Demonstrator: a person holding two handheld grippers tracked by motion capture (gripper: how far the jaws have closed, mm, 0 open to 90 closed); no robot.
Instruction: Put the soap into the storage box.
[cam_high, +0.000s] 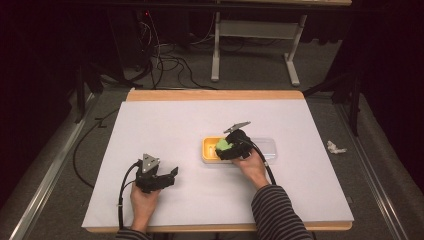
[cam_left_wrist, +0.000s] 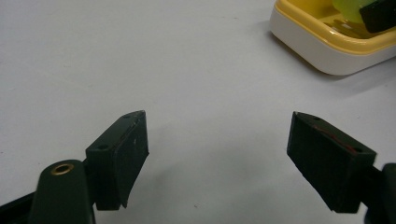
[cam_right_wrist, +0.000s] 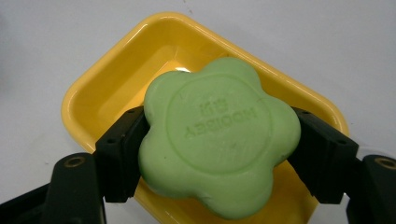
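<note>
A green flower-shaped soap bar (cam_right_wrist: 219, 135) sits between the jaws of my right gripper (cam_right_wrist: 219, 154), which is shut on it just above a yellow soap dish (cam_right_wrist: 112, 79). From above, the soap (cam_high: 223, 145) and the right gripper (cam_high: 231, 149) hang over the yellow dish (cam_high: 209, 148) near the table's middle. My left gripper (cam_high: 167, 176) rests low on the white table at the front left, jaws wide apart with nothing between them (cam_left_wrist: 217, 154). The dish (cam_left_wrist: 327, 46) shows at the top right of the left gripper view.
A clear lid or tray (cam_high: 265, 147) lies right beside the yellow dish. The white table top (cam_high: 165, 125) has a wooden edge at the back (cam_high: 215, 95). Cables trail from both grippers toward the front.
</note>
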